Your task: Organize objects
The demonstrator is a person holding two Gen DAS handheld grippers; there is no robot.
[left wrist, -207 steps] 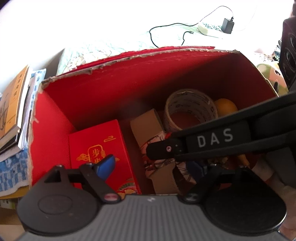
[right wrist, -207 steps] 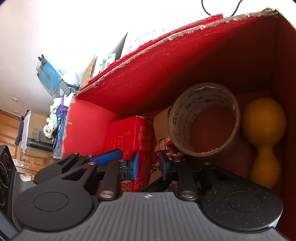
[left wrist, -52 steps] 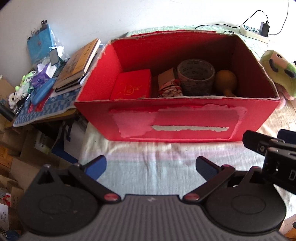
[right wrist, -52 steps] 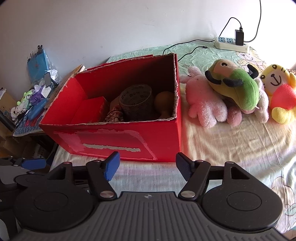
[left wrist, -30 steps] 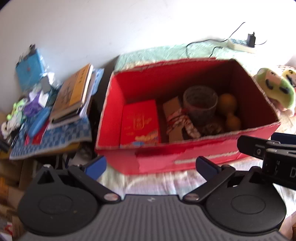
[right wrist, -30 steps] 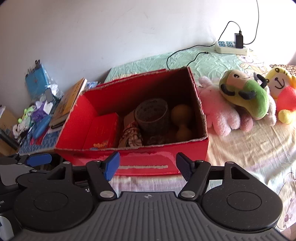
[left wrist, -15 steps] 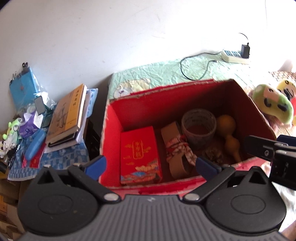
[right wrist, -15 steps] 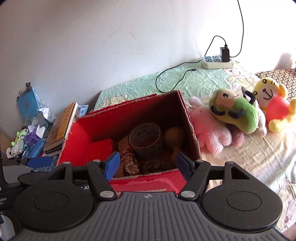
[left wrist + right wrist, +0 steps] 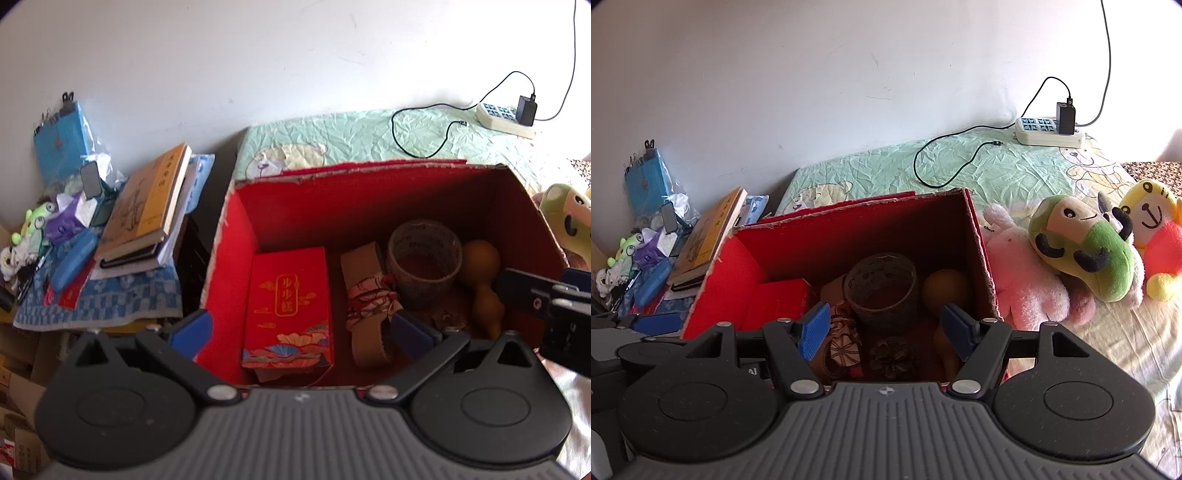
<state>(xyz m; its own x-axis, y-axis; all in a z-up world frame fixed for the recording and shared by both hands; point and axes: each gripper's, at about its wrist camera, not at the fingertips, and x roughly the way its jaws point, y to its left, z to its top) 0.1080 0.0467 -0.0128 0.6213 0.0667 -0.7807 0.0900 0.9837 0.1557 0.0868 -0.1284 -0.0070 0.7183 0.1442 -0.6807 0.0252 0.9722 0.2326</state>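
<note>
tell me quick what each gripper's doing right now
Left gripper: open, holding nothing, above the box.
Right gripper: open, holding nothing.

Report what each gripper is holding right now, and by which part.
Nothing is held. The left gripper and right gripper both have their jaws apart and empty above the red box.

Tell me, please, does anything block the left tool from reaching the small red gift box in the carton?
Nothing visible does. The left tool is open above the carton's open top, and the red gift box lies uncovered at the left end.
</note>
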